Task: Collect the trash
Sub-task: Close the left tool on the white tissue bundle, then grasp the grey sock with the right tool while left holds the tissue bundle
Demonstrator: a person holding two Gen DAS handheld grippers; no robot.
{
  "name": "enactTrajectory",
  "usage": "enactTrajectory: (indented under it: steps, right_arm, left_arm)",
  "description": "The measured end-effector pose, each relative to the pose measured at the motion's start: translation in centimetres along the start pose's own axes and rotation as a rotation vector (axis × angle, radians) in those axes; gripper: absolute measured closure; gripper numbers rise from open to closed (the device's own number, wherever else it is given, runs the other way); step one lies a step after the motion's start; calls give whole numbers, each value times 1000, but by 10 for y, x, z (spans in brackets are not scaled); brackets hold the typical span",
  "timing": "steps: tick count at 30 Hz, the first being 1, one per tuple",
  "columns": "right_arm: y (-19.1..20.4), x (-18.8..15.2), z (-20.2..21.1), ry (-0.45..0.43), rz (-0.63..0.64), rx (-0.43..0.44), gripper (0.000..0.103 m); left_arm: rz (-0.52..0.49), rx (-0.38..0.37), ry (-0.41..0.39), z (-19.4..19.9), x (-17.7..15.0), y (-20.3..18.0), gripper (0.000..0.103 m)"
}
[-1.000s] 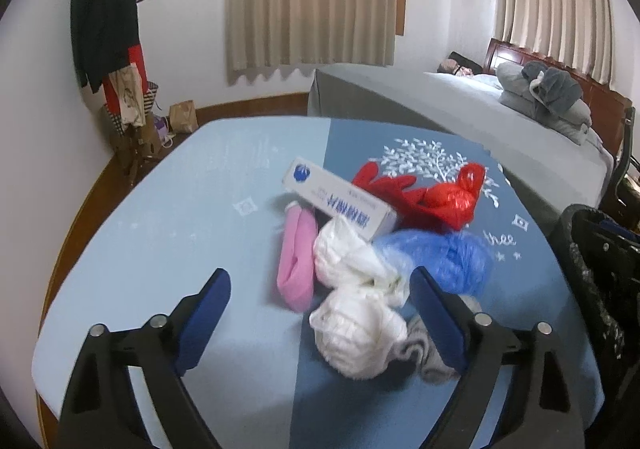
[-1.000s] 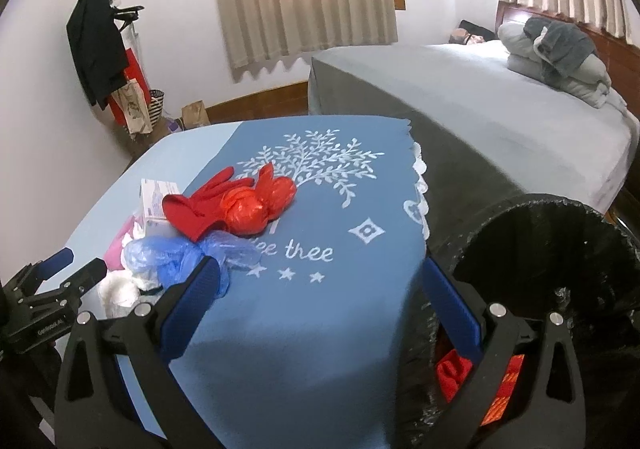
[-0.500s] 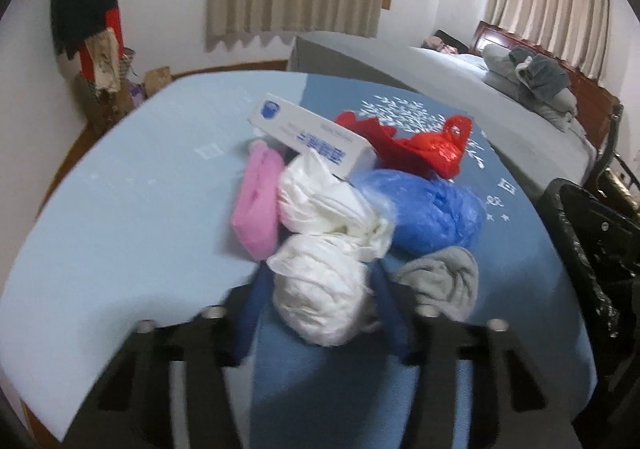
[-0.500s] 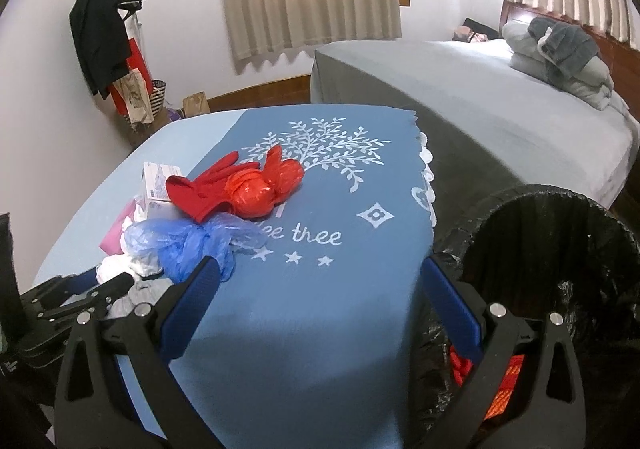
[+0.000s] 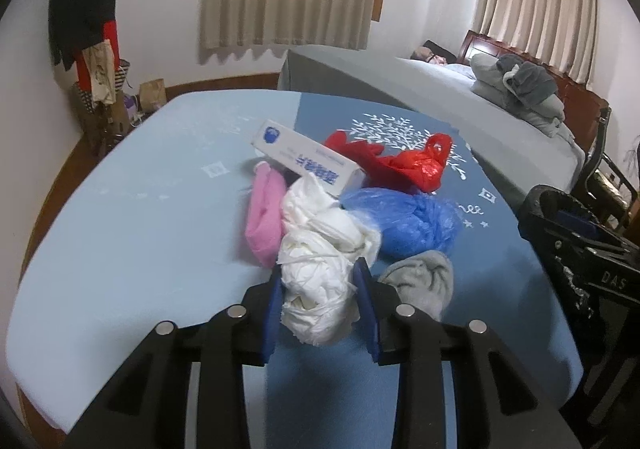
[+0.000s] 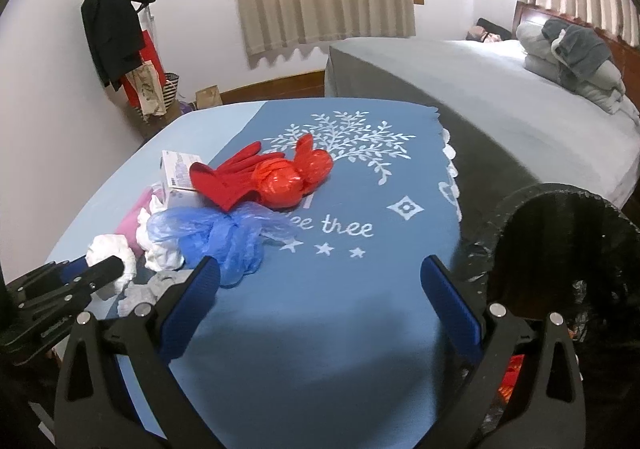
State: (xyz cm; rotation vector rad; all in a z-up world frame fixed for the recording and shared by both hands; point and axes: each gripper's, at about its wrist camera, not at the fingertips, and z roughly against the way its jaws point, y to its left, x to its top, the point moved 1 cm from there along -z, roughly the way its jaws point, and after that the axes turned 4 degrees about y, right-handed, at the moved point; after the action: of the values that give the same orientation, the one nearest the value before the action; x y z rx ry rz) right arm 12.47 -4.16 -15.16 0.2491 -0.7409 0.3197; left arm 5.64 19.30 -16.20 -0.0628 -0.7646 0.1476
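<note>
A: What did the left gripper (image 5: 318,285) have?
B: Its fingers pinched a white crumpled bag (image 5: 316,289) near the tablecloth's (image 5: 120,217) front edge, beside a grey rag (image 5: 420,281).
A: And the right gripper (image 6: 320,281)?
B: Fingers spread wide, holding nothing, beside the black bin (image 6: 560,209) off the right edge

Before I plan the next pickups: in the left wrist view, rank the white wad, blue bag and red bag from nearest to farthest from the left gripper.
1. White wad, between the left gripper's fingers.
2. Blue bag, ahead, right.
3. Red bag, behind it.
</note>
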Motion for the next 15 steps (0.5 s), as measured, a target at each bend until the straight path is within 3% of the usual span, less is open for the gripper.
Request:
enactTrajectory:
  steps: [15]
  right_arm:
    - [58,-2,-16,15,78,88,9]
  left_arm:
    - [30,108,-22,8,-6,38,69]
